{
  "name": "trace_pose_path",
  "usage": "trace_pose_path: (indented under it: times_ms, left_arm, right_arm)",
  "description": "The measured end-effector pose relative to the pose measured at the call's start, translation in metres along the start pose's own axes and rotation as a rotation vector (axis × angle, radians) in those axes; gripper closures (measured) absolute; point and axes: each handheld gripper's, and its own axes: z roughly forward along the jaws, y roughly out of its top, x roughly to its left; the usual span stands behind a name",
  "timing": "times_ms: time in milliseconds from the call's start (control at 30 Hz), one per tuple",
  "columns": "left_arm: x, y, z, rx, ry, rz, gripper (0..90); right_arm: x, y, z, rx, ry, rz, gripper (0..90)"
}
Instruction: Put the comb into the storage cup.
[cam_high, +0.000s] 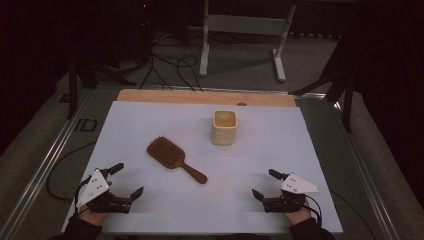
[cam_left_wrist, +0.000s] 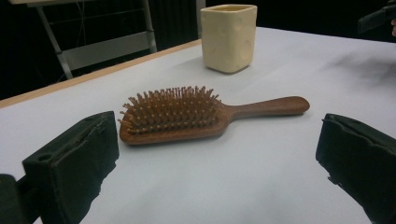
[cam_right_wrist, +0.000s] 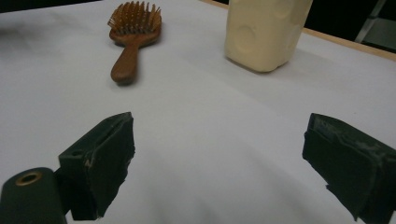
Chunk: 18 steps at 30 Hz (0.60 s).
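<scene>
High view: I sit at a white table (cam_high: 150, 125) with a gripper in each hand, both low at the near edge, and nothing is held.
Left gripper (cam_high: 129, 180): its jaws stand wide apart and empty; it rests near the table's left corner, aimed at the brush.
Hairbrush (cam_high: 172, 157): a wooden paddle brush lies flat between my grippers and the cup, bristles up, head to the far left, handle pointing toward the near right. It is closer to my left gripper, and well apart from it.
Cup (cam_high: 224, 127): a cream square cup stands upright beyond the brush, mouth open, near the brush but not touching it.
Right gripper (cam_high: 264, 184): its jaws are also spread wide with nothing between them, at the near right.
Step in hand, as I judge it: reach for the brush.
How to do it well: I would close on the slim handle (cam_left_wrist: 271, 106), not the bristled head, coming in low and level with one jaw on each side.
Risk: the smooth handle could slide on the table.
</scene>
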Motion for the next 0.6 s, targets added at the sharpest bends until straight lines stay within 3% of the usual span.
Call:
trace_pose_path:
  times_ms: [600]
  left_arm:
    - [-0.008,0.029,-0.001,0.036,-0.075,0.018,0.0]
  right_arm:
    - [0.002,0.004,0.002,-0.004,0.005,0.000,9.9]
